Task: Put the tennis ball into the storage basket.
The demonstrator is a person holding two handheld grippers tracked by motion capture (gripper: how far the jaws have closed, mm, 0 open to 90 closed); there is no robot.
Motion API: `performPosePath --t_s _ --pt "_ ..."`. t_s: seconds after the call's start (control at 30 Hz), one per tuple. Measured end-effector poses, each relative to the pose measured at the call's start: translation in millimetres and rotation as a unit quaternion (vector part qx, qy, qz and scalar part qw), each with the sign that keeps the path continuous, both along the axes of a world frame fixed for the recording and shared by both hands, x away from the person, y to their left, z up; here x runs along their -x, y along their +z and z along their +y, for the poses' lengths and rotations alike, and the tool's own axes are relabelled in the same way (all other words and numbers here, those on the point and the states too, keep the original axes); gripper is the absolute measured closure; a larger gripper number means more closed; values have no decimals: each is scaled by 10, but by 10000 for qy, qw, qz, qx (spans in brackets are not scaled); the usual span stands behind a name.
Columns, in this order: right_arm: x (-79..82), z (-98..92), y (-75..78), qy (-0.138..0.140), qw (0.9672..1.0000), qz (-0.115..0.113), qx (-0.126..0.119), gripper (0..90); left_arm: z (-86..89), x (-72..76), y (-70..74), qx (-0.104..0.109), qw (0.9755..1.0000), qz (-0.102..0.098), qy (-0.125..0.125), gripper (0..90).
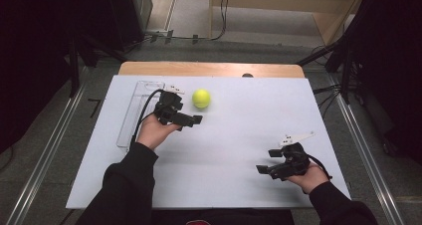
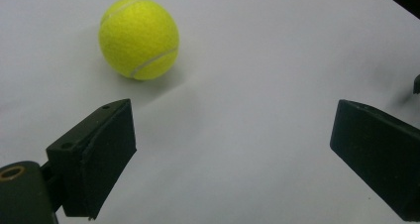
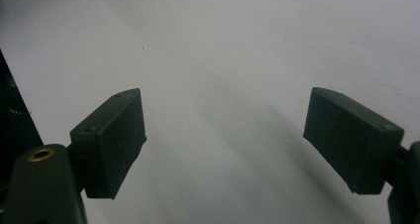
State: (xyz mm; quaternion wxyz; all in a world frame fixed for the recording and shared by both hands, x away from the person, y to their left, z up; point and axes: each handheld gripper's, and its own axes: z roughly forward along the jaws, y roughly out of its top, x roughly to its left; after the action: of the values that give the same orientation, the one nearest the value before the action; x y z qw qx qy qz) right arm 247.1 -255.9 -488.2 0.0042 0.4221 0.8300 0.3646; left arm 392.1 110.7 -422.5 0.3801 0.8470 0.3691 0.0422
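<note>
Hovering wide open near the tennis ball [image 2: 139,38], left gripper [image 2: 233,149], ball just beyond its left jaw, right gripper [image 3: 225,144] also open, well apart.

open table [image 1: 239,135], clear tray [image 1: 130,116] at left

No legible text, label, brand, number or sign is found in any view. The tennis ball [image 2: 139,38] shows only its white seam, upper left of the left gripper view; no print can be read.
</note>
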Motion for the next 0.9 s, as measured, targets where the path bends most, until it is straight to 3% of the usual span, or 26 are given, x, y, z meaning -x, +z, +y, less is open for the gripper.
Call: performPosePath --t_s 0.43,0.9 --pt "2 -1 1 0 10000 4 20 142 -135 -220 9 -132 9999 -44 76 42" --pt "-9 3 -8 4 10000 18 57 142 -162 -442 -6 -92 9997 -34 232 42"
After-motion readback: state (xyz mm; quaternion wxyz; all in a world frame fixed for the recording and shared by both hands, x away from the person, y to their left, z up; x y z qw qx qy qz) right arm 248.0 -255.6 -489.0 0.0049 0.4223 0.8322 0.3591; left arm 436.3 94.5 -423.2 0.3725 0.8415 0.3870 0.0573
